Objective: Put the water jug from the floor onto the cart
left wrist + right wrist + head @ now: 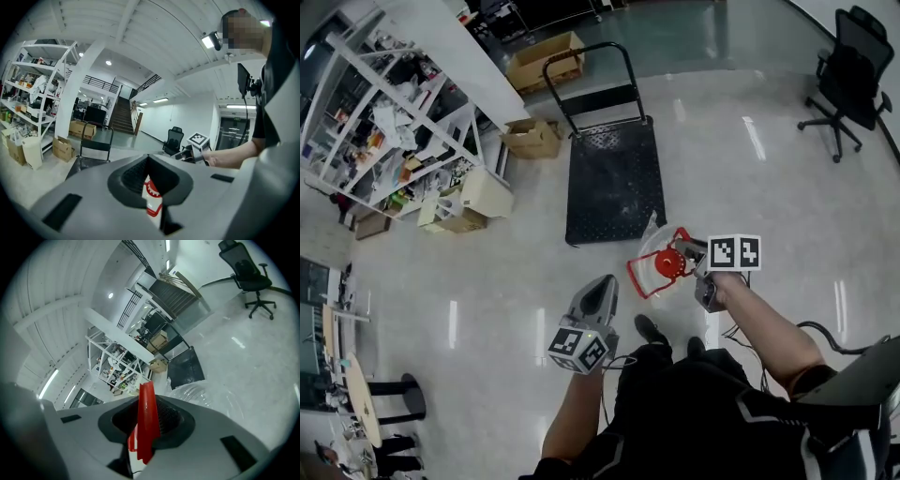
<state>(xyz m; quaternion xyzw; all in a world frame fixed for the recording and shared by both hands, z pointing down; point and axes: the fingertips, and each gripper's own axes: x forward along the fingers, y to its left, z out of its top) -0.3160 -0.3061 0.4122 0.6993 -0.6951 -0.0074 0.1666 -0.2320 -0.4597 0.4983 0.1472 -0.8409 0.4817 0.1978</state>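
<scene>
The step in hand looked like the carry. The right gripper (148, 400) had its jaws clamped on the red handle (146, 420) of the water jug (656, 255), the strip of red plastic pinched edge-on between the ribbed pads. The jug's clear body hung just beyond and below the jaw tips, apparently lifted off the floor (787, 187). The left gripper (148, 159) had its jaws closed tip to tip with nothing caught between them, off to the left of the gripping jaws and apart from the jug. The cart (614, 178) lay ahead of both pairs of jaws, its dark deck bare and its push bar at the far end. The next move, as I judge it, called for bringing the jug forward over the near edge of the deck. The jug should then go down upright before the right jaws let go, since a clear jug hanging from one thin handle could swing or tip. Little writing could be read: the marker cube (734, 253) carried only black-and-white square patterns, and a red gear-like mark (151, 190) on white showed in the gap behind the left jaws without legible letters. The cardboard boxes (546, 58) beyond the cart showed no readable print.
</scene>
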